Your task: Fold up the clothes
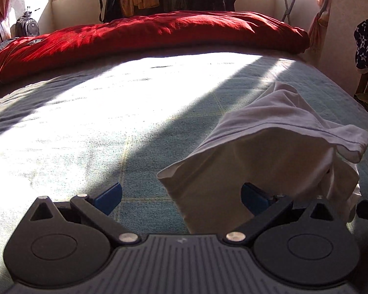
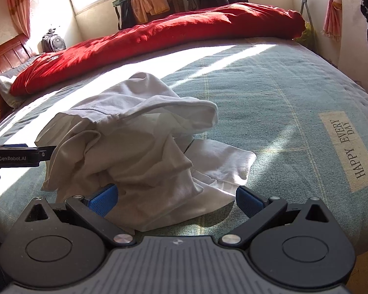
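Note:
A crumpled white garment (image 2: 135,152) lies in a heap on the pale green bedspread (image 2: 269,93). In the left wrist view the garment (image 1: 269,152) sits at the right, draped against the right blue finger. My left gripper (image 1: 181,196) is open, its jaws wide apart, with the cloth's edge between them. My right gripper (image 2: 176,197) is open, jaws wide, with the near folds of the garment between them. The left gripper's body (image 2: 19,155) also shows at the left edge of the right wrist view, touching the garment's side.
A long red duvet (image 1: 147,34) lies across the far side of the bed. A wooden headboard (image 2: 5,56) is at the left. A "HAPPY EVERY DAY" label (image 2: 348,147) is on the bedspread at right. Clothes, a backpack (image 1: 27,25) and a drying rack stand by the windows.

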A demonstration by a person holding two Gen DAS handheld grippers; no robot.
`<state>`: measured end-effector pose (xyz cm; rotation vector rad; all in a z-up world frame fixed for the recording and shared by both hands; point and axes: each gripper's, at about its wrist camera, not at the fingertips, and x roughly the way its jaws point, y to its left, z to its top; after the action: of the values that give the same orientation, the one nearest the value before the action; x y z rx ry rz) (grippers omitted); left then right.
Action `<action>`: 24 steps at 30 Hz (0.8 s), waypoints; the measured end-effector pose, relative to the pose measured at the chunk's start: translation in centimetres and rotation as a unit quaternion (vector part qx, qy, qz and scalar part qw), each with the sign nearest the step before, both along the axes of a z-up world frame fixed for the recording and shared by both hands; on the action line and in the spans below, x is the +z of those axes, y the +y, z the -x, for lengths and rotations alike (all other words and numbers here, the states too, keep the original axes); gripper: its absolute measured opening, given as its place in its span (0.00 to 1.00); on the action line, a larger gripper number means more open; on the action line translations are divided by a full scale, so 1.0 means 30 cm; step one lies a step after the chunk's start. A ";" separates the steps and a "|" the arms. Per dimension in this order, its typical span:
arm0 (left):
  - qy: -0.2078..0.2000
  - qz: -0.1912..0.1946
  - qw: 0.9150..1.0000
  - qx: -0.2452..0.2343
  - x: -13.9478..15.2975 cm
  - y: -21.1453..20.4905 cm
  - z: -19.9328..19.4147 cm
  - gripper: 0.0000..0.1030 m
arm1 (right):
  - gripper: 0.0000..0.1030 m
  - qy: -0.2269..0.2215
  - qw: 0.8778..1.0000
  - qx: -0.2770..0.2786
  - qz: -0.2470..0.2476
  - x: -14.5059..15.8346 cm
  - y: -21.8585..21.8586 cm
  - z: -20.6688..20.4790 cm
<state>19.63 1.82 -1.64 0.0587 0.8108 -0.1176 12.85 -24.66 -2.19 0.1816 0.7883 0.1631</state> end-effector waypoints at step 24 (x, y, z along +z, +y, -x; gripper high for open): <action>0.008 0.036 0.999 -0.027 -0.190 0.113 0.050 1.00 | 1.00 -0.073 0.990 0.058 0.103 0.001 0.056 -0.249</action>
<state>18.14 5.20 -7.35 0.0114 0.8202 -0.1992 20.31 -22.99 -2.15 -0.0717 0.6657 0.2020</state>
